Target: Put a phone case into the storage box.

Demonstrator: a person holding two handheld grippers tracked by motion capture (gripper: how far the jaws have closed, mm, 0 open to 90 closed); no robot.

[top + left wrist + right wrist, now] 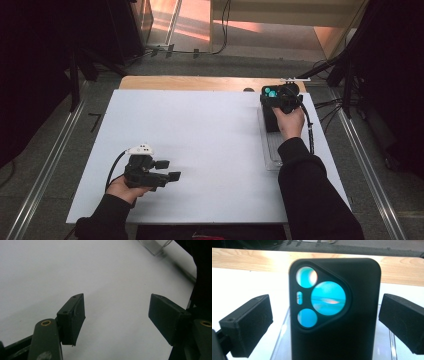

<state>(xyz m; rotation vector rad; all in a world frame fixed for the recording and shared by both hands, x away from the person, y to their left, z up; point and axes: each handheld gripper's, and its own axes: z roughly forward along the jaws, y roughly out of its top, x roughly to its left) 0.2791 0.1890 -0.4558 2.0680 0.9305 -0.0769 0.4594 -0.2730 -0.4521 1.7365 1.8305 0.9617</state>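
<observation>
A black phone case (270, 112) with teal-lit camera cutouts sits at the far end of a clear plastic tray (272, 152) on the right of the white board. My right gripper (280, 97) hovers over its camera end. In the right gripper view the case (359, 315) stands between the two jaws of that gripper (324, 305), which is open; there is a gap on the left side and the right pad is close to the case's edge. My left gripper (171, 169) is at the near left of the board, open with nothing between its fingers, pointing right across bare board (116, 300).
The white board (200, 130) lies on a wooden table (190, 82) whose far edge shows behind it. A corner of the clear tray (155, 245) appears far off in the left gripper view. Dark stands and cables surround the table.
</observation>
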